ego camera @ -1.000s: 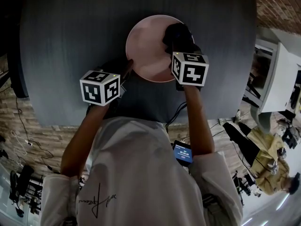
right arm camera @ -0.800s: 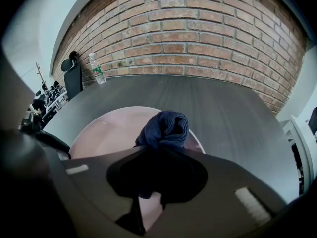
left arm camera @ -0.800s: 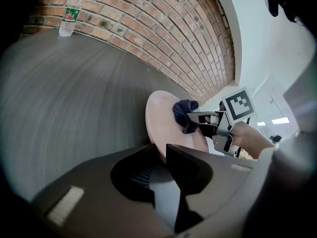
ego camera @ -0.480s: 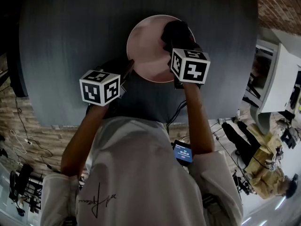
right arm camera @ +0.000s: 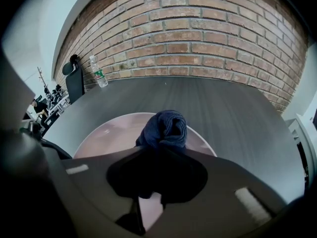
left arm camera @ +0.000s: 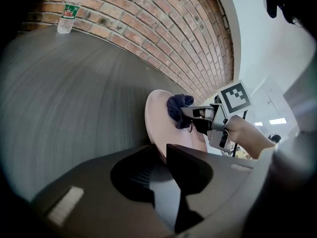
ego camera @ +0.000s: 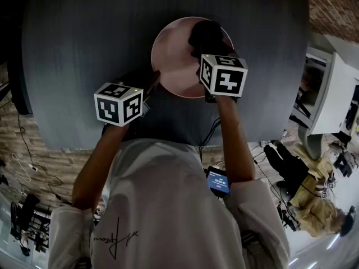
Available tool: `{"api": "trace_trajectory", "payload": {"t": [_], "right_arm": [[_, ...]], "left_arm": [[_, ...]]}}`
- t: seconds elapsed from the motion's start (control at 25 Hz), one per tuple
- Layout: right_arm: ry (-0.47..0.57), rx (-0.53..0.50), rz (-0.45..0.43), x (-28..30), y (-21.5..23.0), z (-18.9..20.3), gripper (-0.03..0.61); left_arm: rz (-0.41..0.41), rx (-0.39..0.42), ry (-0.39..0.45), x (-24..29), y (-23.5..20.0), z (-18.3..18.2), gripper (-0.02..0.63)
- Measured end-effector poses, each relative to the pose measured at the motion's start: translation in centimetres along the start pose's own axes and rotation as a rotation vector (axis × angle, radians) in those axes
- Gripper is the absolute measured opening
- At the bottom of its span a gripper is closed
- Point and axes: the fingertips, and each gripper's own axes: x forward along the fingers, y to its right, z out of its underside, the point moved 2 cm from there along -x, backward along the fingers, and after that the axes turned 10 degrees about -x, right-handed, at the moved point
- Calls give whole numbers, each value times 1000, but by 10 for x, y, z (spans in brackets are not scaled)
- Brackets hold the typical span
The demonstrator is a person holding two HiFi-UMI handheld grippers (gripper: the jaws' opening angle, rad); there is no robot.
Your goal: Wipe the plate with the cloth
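Bottle at table far left corner. Left gripper jaws clamped on near-left rim of plate, mid-table toward far edge. Cloth on plate's right part, pinched tight in right gripper jaws.

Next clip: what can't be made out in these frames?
Head view: the right gripper jaws, hidden under its marker cube.
Right gripper view: the plate surface beneath the cloth, covered by it.
Left gripper view: the water bottle label print, too small.
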Motion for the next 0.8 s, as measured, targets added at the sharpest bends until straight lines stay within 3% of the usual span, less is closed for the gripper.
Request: {"api": "trace_trajectory", "payload": {"t": [0.8], "right_arm": [[6,-46,-23,9,-24,-13,66]], "left_arm": [[15,-4,-6,-2,-3,0,94]]}}
